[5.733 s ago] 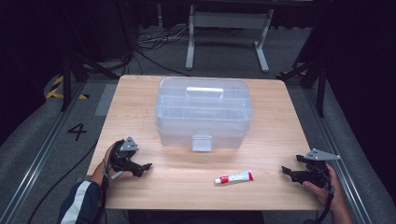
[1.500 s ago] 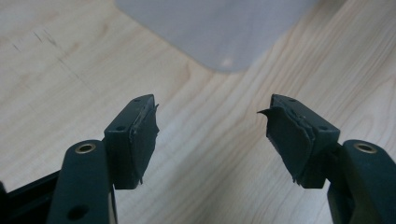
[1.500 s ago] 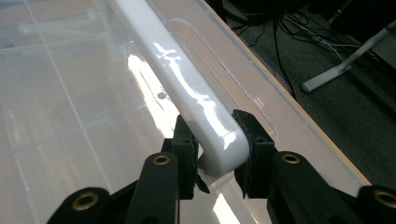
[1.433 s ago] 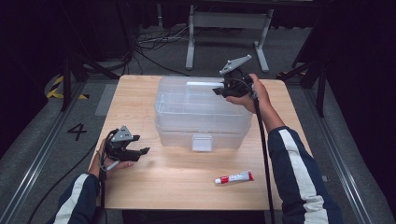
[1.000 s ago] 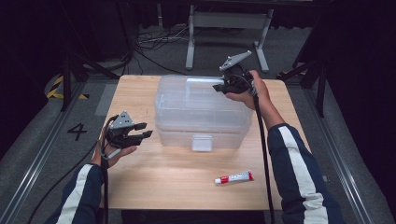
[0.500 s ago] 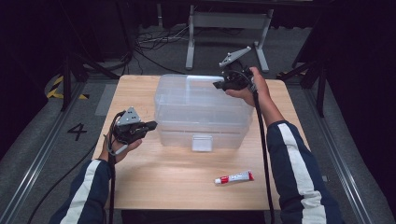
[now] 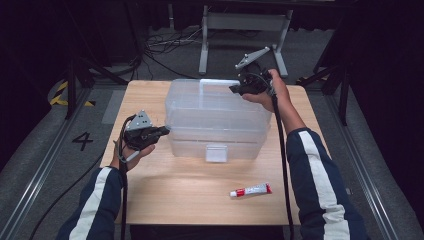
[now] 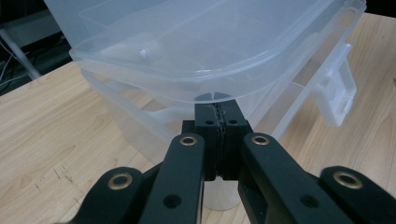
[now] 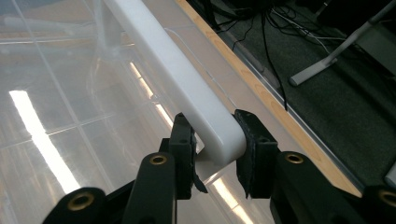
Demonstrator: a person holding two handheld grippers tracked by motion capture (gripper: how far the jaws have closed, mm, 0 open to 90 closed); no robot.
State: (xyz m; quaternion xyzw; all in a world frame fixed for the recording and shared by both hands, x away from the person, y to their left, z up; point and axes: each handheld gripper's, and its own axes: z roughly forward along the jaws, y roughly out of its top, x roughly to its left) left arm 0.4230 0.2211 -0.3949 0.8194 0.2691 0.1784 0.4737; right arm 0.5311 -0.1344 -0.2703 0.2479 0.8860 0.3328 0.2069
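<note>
So the clear plastic storage box (image 7: 217, 120) sits in the middle of the wooden worktop (image 7: 190, 192), a bit toward the upper half of the high view, with its front latch (image 7: 216, 152) facing the bottom of the frame. The lid looks tipped up a little along its left edge in the left gripper view.

The right gripper (image 7: 239, 89) is at the top of the box, upper centre-right of the high view. In the right gripper view its jaws sit on either side of the end of the white handle (image 9: 187, 88), one pad each side and touching it, so they're closed down onto the handle's corner.

The left gripper (image 7: 162, 131) is at the left side of the box, mid-left of the high view. In the left gripper view (image 8: 218, 122) its jaws are pressed fully together with nothing between them, tips right under the lid's rim (image 8: 205, 95) and touching or just about touching it, hard to tell which.

A small white and red tube (image 7: 250, 190) lies on the worktop, lower right of the box, well apart from both grippers.
</note>
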